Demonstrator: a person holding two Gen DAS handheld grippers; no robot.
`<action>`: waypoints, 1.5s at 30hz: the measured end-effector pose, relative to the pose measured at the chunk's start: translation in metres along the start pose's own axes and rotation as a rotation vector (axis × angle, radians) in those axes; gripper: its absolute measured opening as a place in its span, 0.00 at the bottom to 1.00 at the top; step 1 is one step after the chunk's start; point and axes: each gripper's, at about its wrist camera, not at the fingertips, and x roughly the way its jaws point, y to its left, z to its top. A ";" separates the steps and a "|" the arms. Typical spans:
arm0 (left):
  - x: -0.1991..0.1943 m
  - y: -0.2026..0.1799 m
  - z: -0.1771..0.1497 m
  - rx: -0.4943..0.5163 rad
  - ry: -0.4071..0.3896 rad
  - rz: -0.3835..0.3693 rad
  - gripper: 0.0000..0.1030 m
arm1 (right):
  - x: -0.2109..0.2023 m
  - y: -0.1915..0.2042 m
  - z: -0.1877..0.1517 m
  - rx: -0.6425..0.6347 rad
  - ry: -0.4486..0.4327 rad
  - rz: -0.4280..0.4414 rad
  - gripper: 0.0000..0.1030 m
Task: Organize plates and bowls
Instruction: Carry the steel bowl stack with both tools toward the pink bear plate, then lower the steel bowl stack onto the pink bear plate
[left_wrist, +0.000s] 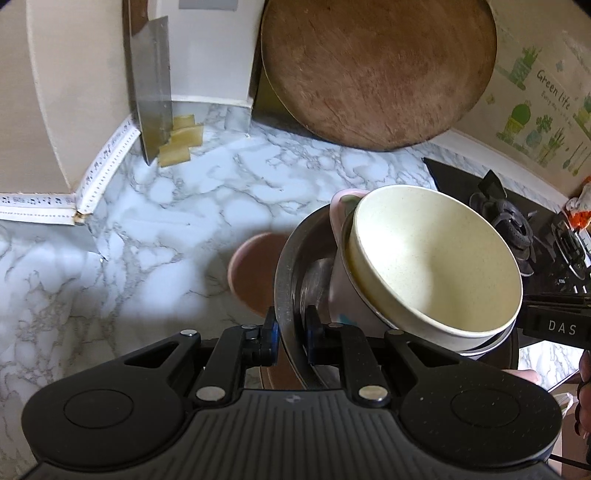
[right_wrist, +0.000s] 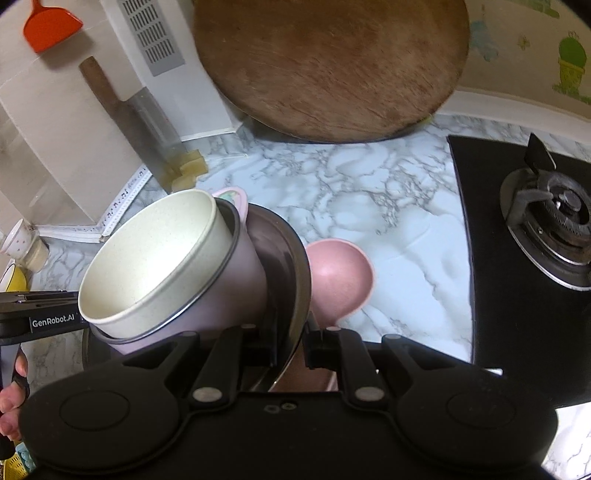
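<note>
A marble-patterned counter (left_wrist: 166, 206) with a round wooden board (left_wrist: 376, 70) leaning at its back edge. Over its middle, both grippers, left (left_wrist: 291, 332) and right (right_wrist: 290, 341), clench opposite rims of a smooth steel plate (left_wrist: 286, 266) bearing a tilted pink cup (right_wrist: 236, 273) with a speckled cream bowl (left_wrist: 436, 266) nested inside; the stack could slide off.

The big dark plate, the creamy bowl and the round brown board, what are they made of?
Dark plate: probably metal, since its rim shines and mirrors.
Creamy bowl: matte and finely speckled, maybe plastic or a fibre mix; hard to tell.
Round brown board: wood, showing grain and worn scratches.
</note>
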 end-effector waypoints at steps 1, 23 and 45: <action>0.002 0.000 0.000 0.000 0.001 0.000 0.12 | 0.002 -0.001 0.000 -0.001 0.004 -0.002 0.13; 0.020 -0.002 -0.017 0.034 -0.014 0.021 0.12 | 0.024 -0.011 -0.014 0.008 0.026 -0.016 0.13; 0.017 0.001 -0.019 0.053 0.006 -0.015 0.13 | 0.019 -0.014 -0.015 0.068 0.021 -0.005 0.23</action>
